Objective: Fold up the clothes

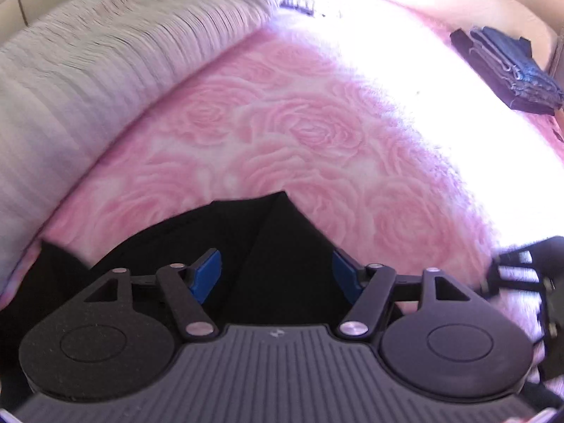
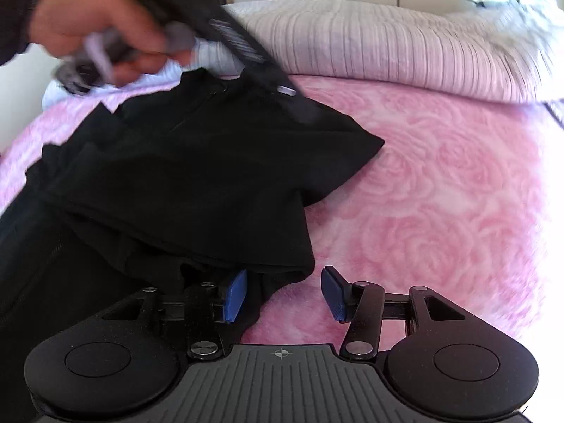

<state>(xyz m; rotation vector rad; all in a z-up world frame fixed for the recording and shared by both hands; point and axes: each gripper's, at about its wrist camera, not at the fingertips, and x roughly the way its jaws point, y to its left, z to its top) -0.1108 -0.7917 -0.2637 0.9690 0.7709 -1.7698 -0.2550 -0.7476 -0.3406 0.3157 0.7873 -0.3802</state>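
Right wrist view: black garment lies bunched and partly doubled over on the pink rose-patterned bedspread, spread toward the bed's left side, one pointed corner reaching out toward the middle of the bed. A zip line shows near its upper part. Right gripper sits at the garment's near hem with its blue pads spread wide; the left pad is tucked against or under the hem fold, the right pad is over bare bedspread. Nothing is pinched between them.

Left gripper appears in this view as a blurred dark bar, held by a hand with a dark sleeve, above the garment's far edge. Whether it touches the cloth cannot be told through the blur.

Left wrist view: left gripper stands spread apart, blue pads well separated, with the black garment beneath and between them, a fold ridge running up to a peak. No cloth is clamped.

Striped pale pillow lies along the head edge of the bed. Folded dark stack of clothes, blue denim among it, sits near the far right corner, well apart from the garment. Strong sunlight washes out the bedspread's far side.
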